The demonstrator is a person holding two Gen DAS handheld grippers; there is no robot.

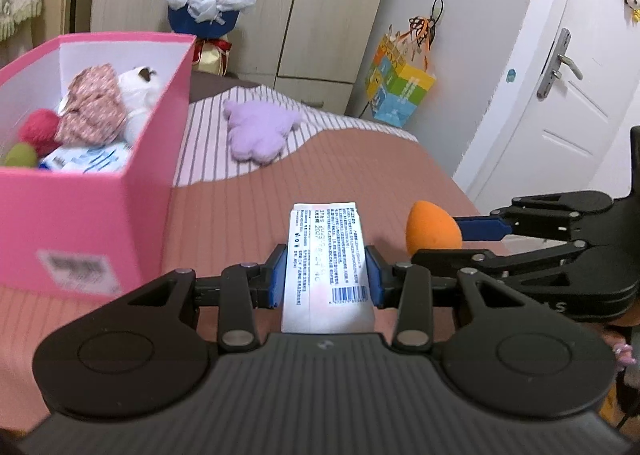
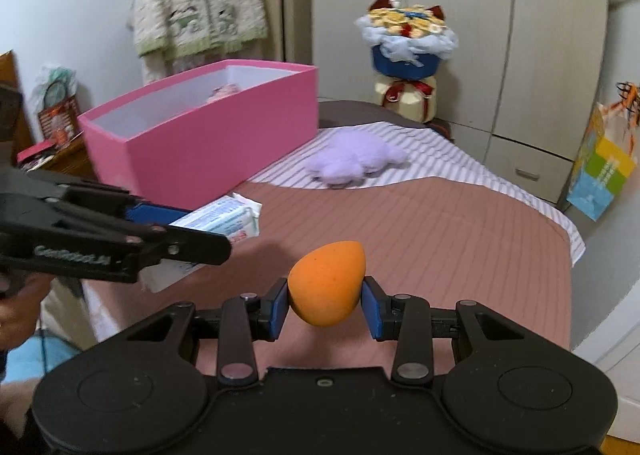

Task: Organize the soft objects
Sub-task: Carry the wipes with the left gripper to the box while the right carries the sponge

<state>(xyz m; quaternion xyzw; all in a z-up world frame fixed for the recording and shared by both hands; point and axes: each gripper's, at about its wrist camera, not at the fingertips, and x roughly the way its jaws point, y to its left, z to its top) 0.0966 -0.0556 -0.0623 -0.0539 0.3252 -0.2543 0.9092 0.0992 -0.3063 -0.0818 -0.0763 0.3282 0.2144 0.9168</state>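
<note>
tissue pack (image 1: 326, 255): riding above the bed, pinched in left gripper (image 1: 326, 275)
orange sponge (image 2: 326, 287): squeezed in right gripper (image 2: 325, 305), also airborne
pink box (image 1: 80, 215): sitting at bed's left edge
risk: sponge is compressing, could be popping out; grippers converging, may collide over box

Each claw is matte black plastic: a ribbed body, two round discs at its shoulders, linked arms with silver rivets, and blue pads (image 1: 278, 275) on the fingertips. The left claw (image 2: 200, 233) carries white lettering along its side.
</note>
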